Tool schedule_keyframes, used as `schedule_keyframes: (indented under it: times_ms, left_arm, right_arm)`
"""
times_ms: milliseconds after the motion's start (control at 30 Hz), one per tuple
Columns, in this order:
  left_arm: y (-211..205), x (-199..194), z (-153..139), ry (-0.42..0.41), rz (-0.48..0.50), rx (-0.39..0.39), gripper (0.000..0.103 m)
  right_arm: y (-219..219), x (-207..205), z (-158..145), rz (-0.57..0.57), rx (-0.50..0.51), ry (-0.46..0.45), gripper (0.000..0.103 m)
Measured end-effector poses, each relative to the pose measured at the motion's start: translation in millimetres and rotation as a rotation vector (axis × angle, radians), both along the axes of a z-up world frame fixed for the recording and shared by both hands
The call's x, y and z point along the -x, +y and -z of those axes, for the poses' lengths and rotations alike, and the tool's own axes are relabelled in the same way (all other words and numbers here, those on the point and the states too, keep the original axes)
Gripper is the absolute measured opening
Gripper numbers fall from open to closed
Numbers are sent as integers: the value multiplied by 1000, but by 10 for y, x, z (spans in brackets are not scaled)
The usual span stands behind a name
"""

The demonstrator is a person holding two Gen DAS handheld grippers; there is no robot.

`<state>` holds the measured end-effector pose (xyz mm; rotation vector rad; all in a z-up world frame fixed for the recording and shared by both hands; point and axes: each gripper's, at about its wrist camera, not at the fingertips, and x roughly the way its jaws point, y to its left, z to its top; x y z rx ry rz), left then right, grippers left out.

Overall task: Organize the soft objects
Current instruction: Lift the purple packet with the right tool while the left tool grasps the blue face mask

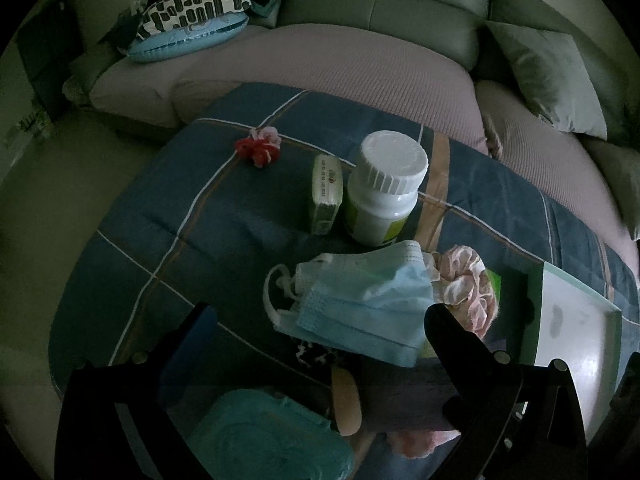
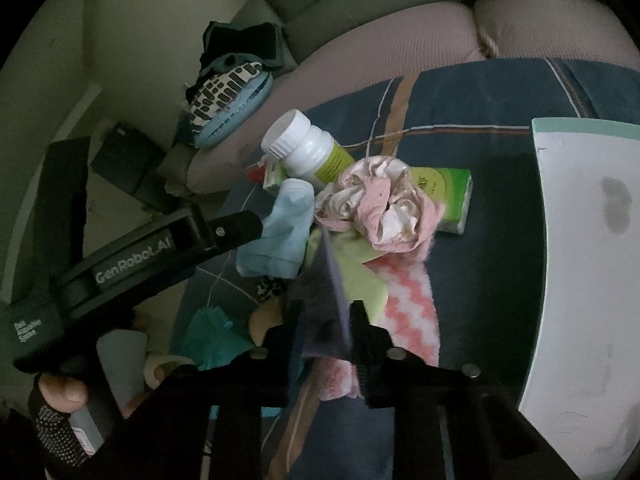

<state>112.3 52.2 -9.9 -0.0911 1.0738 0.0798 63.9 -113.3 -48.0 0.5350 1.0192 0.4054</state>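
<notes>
Dim living room, with a plaid blue blanket [image 1: 192, 216] spread over a low table in front of a grey-green couch [image 1: 384, 4].

The right claw [image 2: 340, 332] is pinched shut on a thin purplish-grey cloth [image 2: 326, 292], whose edge stands up between the two fingers. Just past it lie a yellow-green cloth [image 2: 360, 276] and a pink-and-white zigzag towel [image 2: 412, 300], partly under the grey one. Beyond those sits a crumpled pink and cream scrunchie [image 2: 380, 204], resting on a green tissue pack [image 2: 444, 188].

The left claw [image 1: 320, 320] hangs wide open with nothing between its fingers; the right finger tip sits right by the edge of a light blue face mask [image 1: 360, 300]. The mask lies near the middle of the blanket, its ear loops toward the left, touching the scrunchie [image 1: 464, 280] on its right. Behind the mask stands a white pill bottle [image 1: 384, 188] with a ribbed cap, and a small green box [image 1: 326, 192] stands just beside it. Further back toward the far edge is a little red and pink flower thing [image 1: 260, 146].

Near the close edge there's a teal cloth [image 1: 276, 440] under the left claw. A pale tray [image 1: 576, 320] with a mint rim sits at the blanket's right edge. On the couch's left end is a black-and-white patterned pillow [image 1: 192, 8] on a blue one.
</notes>
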Motion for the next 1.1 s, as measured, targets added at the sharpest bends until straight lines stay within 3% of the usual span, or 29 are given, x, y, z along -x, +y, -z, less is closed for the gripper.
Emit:
schedule_keyframes:
  times_ms: [200, 800, 1100]
  left_arm:
    - [-4, -8, -11, 3, 0, 8, 103]
    - [-100, -12, -41, -5, 11, -6, 103]
    - [-411, -49, 24, -5, 87, -93, 103]
  right_arm:
    - [-83, 31, -57, 28, -15, -20, 9]
    - [-600, 270, -586, 173, -33, -158, 8]
    - [-870, 389, -748, 252, -31, -196, 8]
